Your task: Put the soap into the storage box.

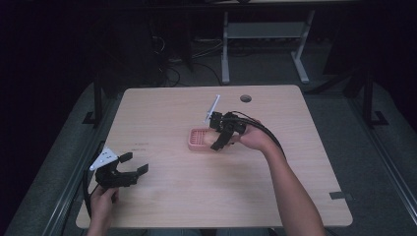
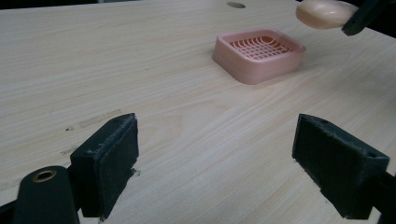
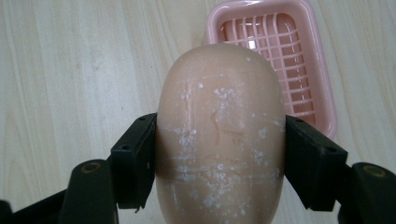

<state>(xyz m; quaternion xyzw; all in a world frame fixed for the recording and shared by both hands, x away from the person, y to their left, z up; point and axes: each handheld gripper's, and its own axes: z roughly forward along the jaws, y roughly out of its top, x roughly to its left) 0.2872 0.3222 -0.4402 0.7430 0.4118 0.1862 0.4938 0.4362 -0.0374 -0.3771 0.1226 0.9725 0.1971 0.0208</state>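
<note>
Currently: right tongs [image 3: 219, 158] clamp soap bar [image 3: 219, 140] above near edge of pink soap dish [image 3: 280, 65], mid-table [image 1: 162, 196]. Left tongs [image 2: 224, 163] open, idle, near-left. Risk: soap, probably slick, slipping out, missing dish.

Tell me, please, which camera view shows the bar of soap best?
The right gripper view: the soap sits large between the right gripper pads. The left gripper view catches one end at its top edge; the high view shows a sliver.

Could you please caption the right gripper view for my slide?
Right gripper clamps a peach soap bar above the pink slatted soap dish.
</note>
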